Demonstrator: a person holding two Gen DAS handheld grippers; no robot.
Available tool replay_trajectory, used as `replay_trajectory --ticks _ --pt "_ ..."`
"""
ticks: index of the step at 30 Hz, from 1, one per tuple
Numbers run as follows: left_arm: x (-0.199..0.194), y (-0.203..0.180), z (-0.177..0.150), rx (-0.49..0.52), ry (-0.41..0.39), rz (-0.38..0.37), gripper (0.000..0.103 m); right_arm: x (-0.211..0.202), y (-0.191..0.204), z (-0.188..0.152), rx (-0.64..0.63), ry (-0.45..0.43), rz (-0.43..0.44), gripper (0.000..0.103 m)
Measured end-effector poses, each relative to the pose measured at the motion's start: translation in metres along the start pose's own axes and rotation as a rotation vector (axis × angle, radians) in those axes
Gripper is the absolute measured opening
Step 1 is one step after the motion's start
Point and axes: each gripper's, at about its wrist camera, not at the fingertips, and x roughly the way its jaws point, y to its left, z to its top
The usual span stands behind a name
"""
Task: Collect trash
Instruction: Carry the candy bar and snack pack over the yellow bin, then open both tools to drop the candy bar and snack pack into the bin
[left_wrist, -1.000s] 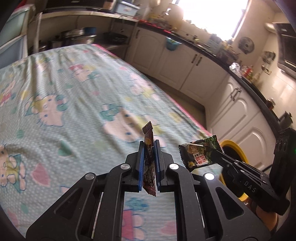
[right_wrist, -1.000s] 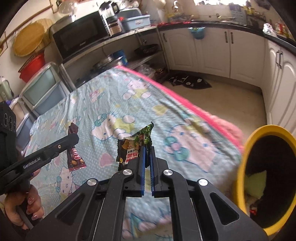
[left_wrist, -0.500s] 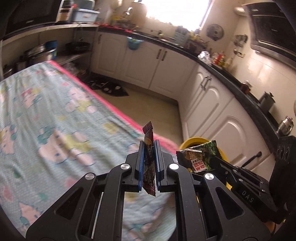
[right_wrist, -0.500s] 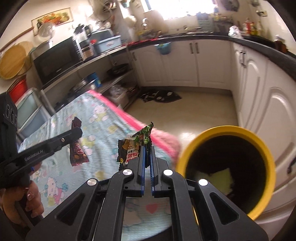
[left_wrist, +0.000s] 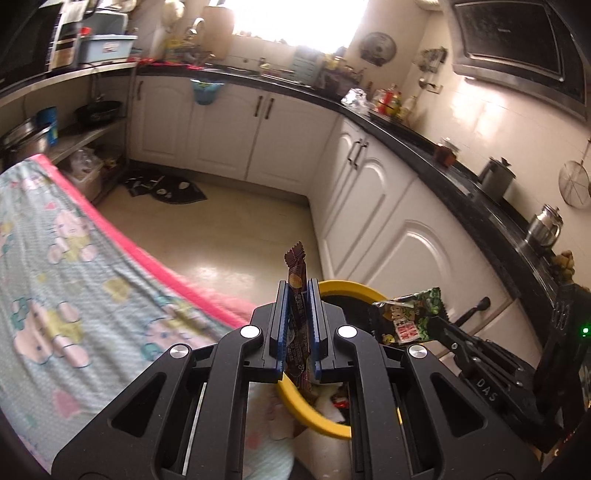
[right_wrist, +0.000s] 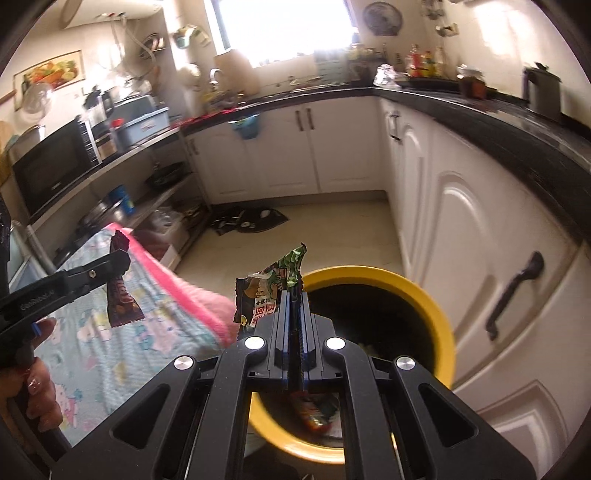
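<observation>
My left gripper (left_wrist: 298, 291) is shut on a brown snack wrapper (left_wrist: 296, 269) that stands upright between its jaws, just over the near rim of the yellow trash bin (left_wrist: 351, 290). My right gripper (right_wrist: 294, 295) is shut on a green and black snack packet (right_wrist: 273, 288), held above the bin's (right_wrist: 424, 295) left rim. The bin holds some trash (right_wrist: 314, 413). The right gripper with its packet (left_wrist: 410, 317) shows at the right of the left wrist view. The left gripper with the brown wrapper (right_wrist: 120, 299) shows at the left of the right wrist view.
A table with a pink-edged cartoon cloth (left_wrist: 74, 288) lies to the left of the bin. White kitchen cabinets (left_wrist: 388, 221) with a black counter (right_wrist: 517, 129) run behind and to the right. A dark mat (left_wrist: 166, 186) lies on the floor.
Both grippers have swung right, away from the table, and now hold their wrappers over the yellow bin. Both stay shut on their wrappers.
</observation>
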Motion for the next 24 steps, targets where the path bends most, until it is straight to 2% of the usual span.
replay_trajectory --ticks 11,24 --pt "0.044 -0.034 -0.004 0.059 0.062 -0.054 0.006 0.022 -0.037 -0.019 0.044 0.061 -0.103 0.005" --pt "0.082 -0.035 -0.020 0.065 0.152 -0.066 0.011 0.060 -0.042 -0.039 0.039 0.163 -0.133 0.005"
